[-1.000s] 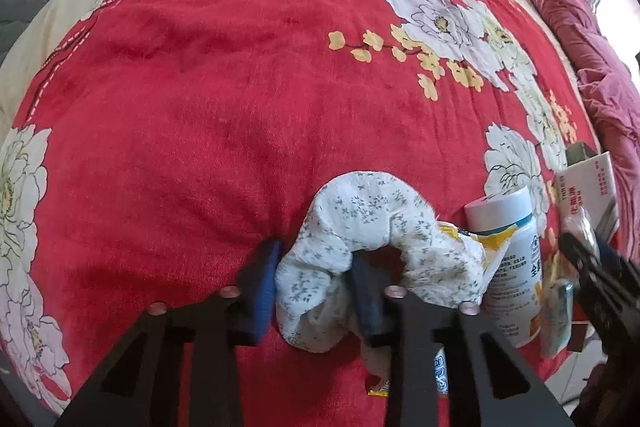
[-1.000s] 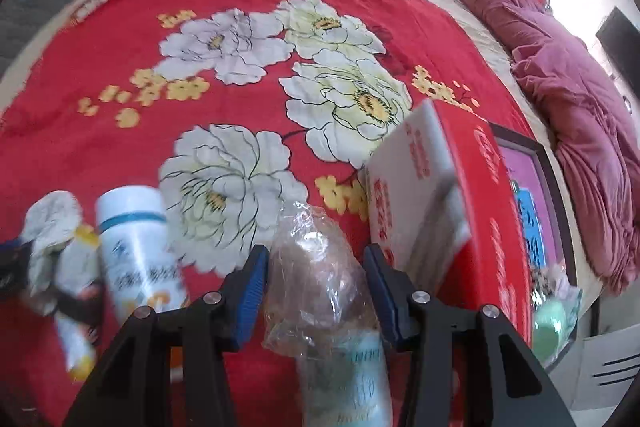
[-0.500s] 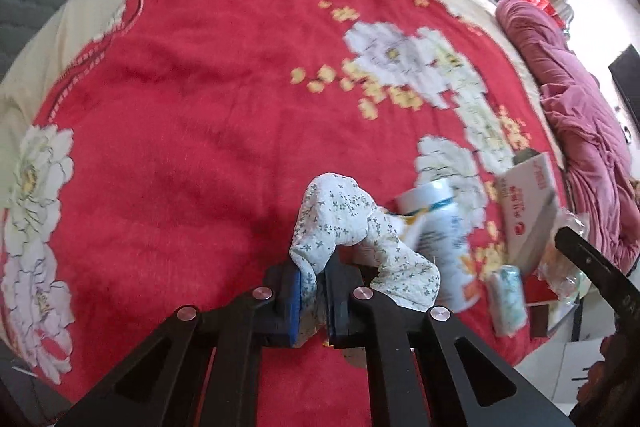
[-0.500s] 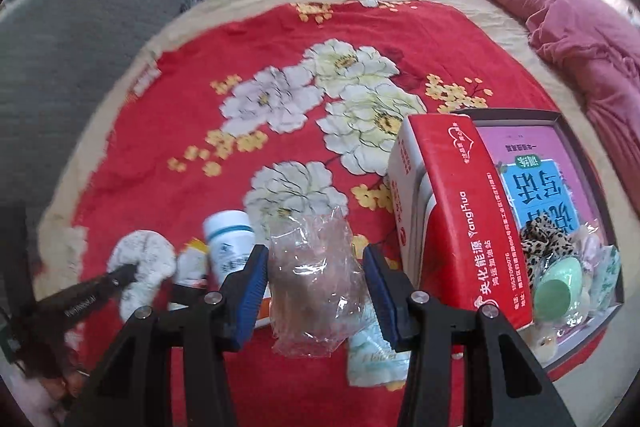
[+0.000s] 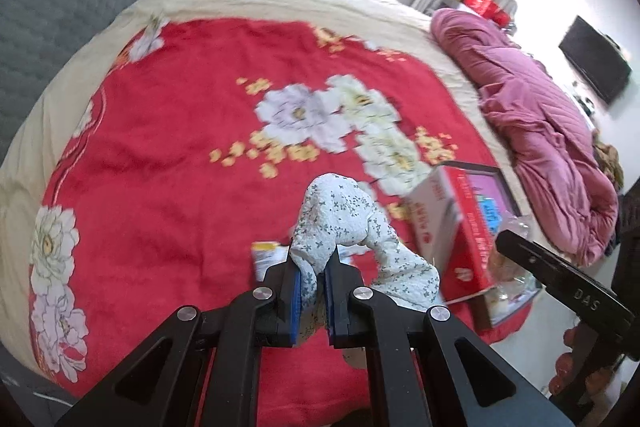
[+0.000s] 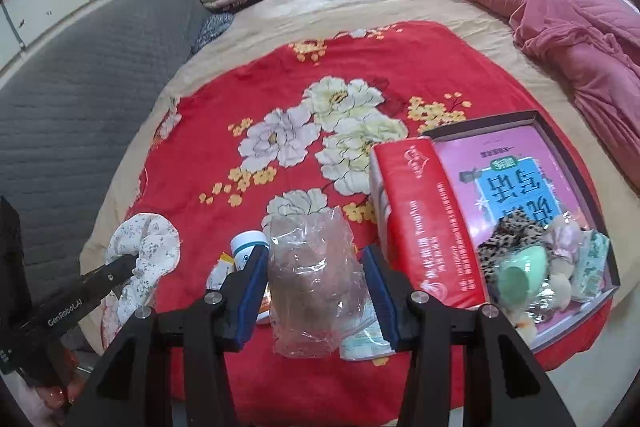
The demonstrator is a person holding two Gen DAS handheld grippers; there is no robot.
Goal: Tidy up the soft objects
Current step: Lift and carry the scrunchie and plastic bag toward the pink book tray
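Note:
My left gripper [image 5: 313, 269] is shut on a white floral scrunchie [image 5: 340, 211] and holds it lifted above the red flowered blanket [image 5: 160, 163]. The scrunchie [image 6: 146, 247] and the left gripper also show at the left of the right wrist view. My right gripper [image 6: 316, 285] holds a crumpled clear plastic bag [image 6: 316, 279] between its blue pads; the jaws stand wide around it. A shallow box [image 6: 576, 147] at the right holds a leopard scrunchie [image 6: 508, 239], a green sponge [image 6: 520, 267] and other soft items.
A red carton [image 6: 424, 219] leans against the box's left side. A white bottle [image 6: 246, 247] and small packets [image 6: 362, 341] lie on the blanket near the right gripper. A pink quilt [image 6: 560, 7] lies bunched at the far right. A grey headboard [image 6: 80, 75] runs along the left.
My left gripper closed on the floral scrunchie and lifted it off the blanket. Both grippers have risen and pulled back, the right one still carrying the plastic bag.

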